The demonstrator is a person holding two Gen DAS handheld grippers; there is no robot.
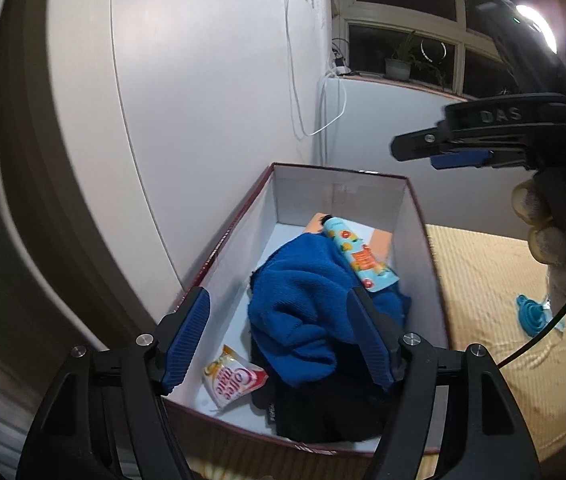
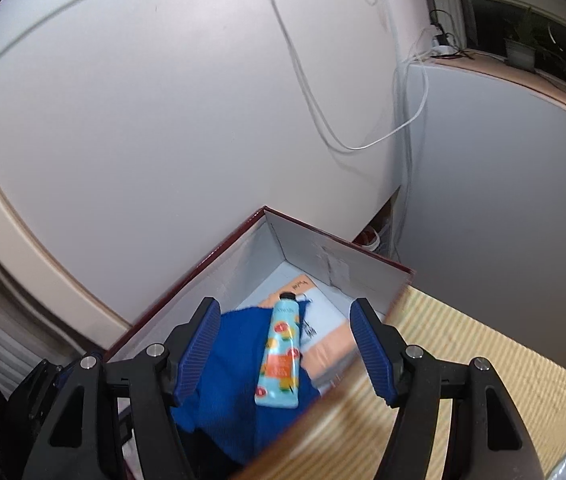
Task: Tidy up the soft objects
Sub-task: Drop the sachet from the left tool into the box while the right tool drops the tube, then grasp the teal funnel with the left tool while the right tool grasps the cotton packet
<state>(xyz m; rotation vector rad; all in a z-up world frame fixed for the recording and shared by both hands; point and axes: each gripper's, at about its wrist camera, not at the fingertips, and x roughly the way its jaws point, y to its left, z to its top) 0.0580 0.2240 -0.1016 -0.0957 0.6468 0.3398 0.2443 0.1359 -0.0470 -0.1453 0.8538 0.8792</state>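
— Which way does the light-blue fruit-printed squeeze tube (image 2: pixel 280 354) point?

— Black cap toward the far end of the maroon white-lined cardboard box (image 1: pixel 417 236), lengthwise, atop one crumpled blue knit cloth (image 1: pixel 299 304).

— Counted?

— One tube, one red-and-white sachet (image 1: pixel 230 380), one black garment (image 1: pixel 323 412).

— The tools?

— Left tool (image 1: pixel 279 340) and right tool (image 2: pixel 287 354) both gape wide over the box, holding nothing.

Dim indoor light; a lamp (image 1: pixel 535 26) glares white at 2 o'clock in the left view. Both fisheye views bend and darken at the rims, and the right view's box edge (image 2: pixel 323 404) is blurred.
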